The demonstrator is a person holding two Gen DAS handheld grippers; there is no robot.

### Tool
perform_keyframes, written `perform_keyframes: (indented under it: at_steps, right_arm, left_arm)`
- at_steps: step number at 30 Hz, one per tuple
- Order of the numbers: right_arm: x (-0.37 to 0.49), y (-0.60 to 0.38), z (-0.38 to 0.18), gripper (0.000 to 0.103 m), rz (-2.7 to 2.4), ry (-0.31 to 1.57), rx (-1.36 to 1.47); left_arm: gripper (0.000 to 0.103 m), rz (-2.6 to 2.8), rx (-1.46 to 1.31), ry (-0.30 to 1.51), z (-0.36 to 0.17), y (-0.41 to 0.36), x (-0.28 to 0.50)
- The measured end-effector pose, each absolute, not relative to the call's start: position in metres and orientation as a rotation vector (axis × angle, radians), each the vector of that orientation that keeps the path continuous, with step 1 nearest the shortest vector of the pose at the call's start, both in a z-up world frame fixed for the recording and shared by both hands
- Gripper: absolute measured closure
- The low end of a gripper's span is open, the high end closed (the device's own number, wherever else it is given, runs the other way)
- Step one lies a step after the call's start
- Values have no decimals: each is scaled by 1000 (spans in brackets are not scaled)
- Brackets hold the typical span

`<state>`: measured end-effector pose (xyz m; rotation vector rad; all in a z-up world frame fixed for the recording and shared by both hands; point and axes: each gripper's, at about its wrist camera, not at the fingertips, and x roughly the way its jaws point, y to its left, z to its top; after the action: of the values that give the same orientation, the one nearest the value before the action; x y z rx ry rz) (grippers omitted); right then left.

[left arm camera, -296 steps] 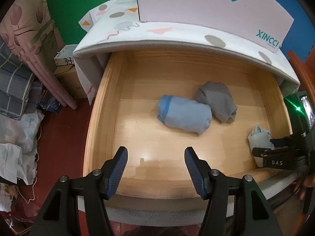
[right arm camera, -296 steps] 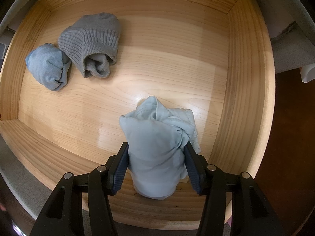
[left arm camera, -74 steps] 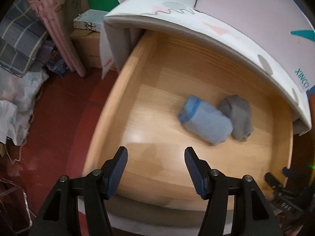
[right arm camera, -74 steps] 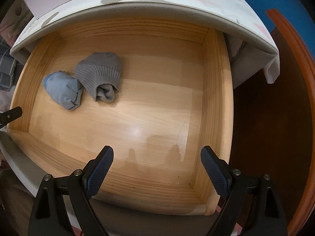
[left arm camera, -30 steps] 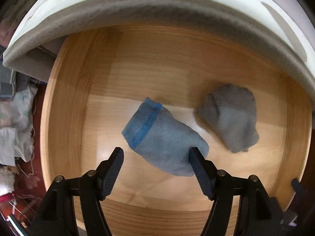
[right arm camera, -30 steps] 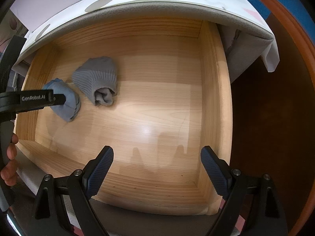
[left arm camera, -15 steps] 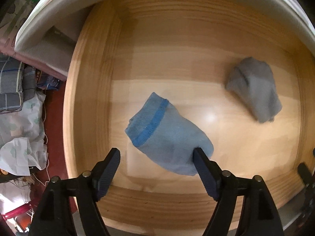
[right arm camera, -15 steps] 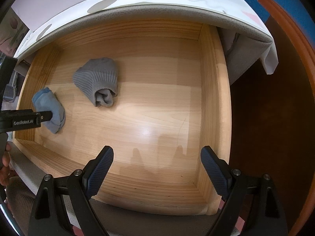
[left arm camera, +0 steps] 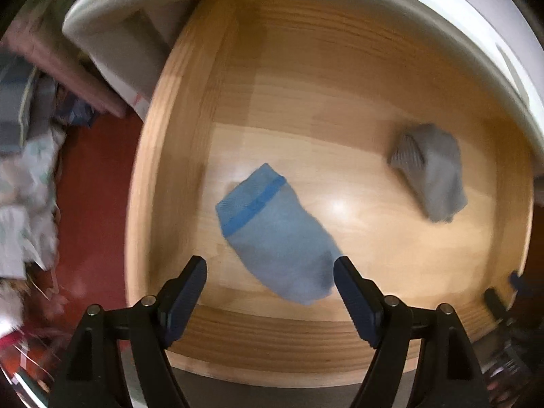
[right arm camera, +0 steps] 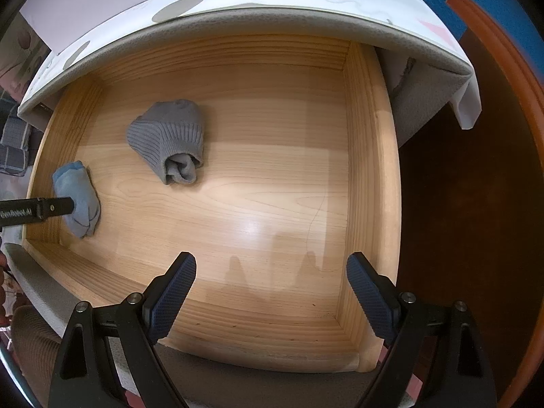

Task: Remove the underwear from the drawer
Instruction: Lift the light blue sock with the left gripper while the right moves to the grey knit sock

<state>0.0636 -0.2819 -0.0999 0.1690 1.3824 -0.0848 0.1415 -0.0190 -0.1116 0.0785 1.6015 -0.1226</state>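
We see the blue roll (left arm camera: 275, 238) lying diagonally, banded end far-left, between our left gripper's (left arm camera: 270, 280) parted jaws, unclamped; only the right view shows the grey roll's (right arm camera: 168, 144) open end; our right gripper (right arm camera: 270, 280) gapes empty.

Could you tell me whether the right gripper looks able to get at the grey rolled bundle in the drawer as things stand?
Probably yes: the right gripper is open and empty above the drawer, with only bare wood between it and the grey bundle.
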Motion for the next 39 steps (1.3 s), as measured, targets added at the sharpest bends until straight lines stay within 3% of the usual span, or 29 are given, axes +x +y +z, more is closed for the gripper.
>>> perform_keyframes:
  at_steps: [6,16,19,20,30,39]
  right_arm:
    - [62,-283,-101,15,-82,1381,177]
    - [63,-284,-102,15,-69,1387,185]
    - [64,-284,-102,15,-70,1387,180]
    - [64,-284,-102,15,-70,1388,179]
    - [68,-273,-105,15,-18,1404,150]
    - [107,-220,-109,16,199,1379,-27]
  left_arm:
    - [23,-76,-26,1660,-131,-12,148]
    - [26,-82,145,1719,-148,-20,153]
    - [39,-112,186,1737,-149,-26,151]
    - [49,-117,179,1751,-151,-25,149]
    - [59,-166,191,1749,-144,-13,152]
    - [59,-175,211,1737,-136,-19,134]
